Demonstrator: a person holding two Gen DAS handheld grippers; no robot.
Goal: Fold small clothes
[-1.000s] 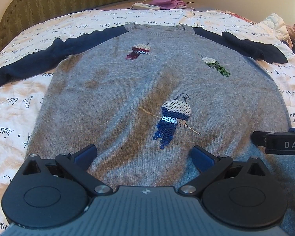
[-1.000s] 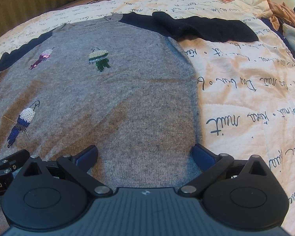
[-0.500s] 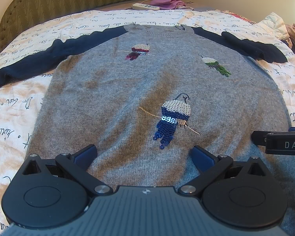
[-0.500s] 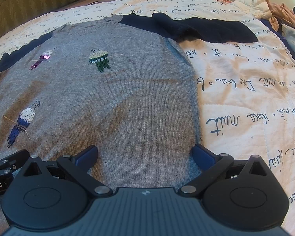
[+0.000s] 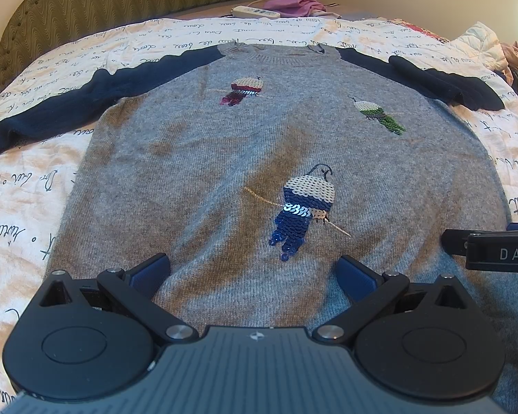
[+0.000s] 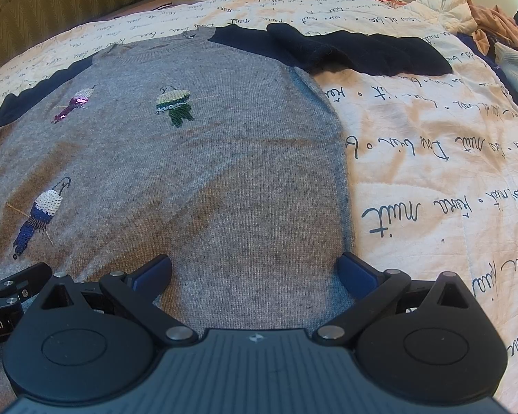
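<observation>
Left wrist view: the left tool [image 5: 253, 269] hangs low over the hem end of a small grey knit sweater with navy sleeves and three sequin birds [image 5: 224, 158], its blue fingers spread wide with nothing between them.
Sweater: it lies flat, front up, on a bed under a cream quilt printed with dark handwriting [image 5: 34, 186]; the hem is nearest the tools, the neck farthest.
Left sleeve [image 5: 86, 93]: stretched out sideways across the quilt.
Right sleeve [image 6: 355, 51]: bunched and doubled over near the shoulder.
Right tool [image 6: 255, 269]: likewise gaping and empty, poised over the hem at the sweater's right edge, just beside the left tool.
Background: a white power strip [image 5: 255, 11] and purple cloth [image 5: 293, 1] lie beyond the quilt, with more clothes heaped on the right.
Change: against half a second and a second ago, almost nothing differs; both tools have held their place and the garment has not shifted.
Meaning: folding has not begun. I judge this a pause before gripping the hem or a sleeve, and the crumpled right sleeve probably needs straightening first.
</observation>
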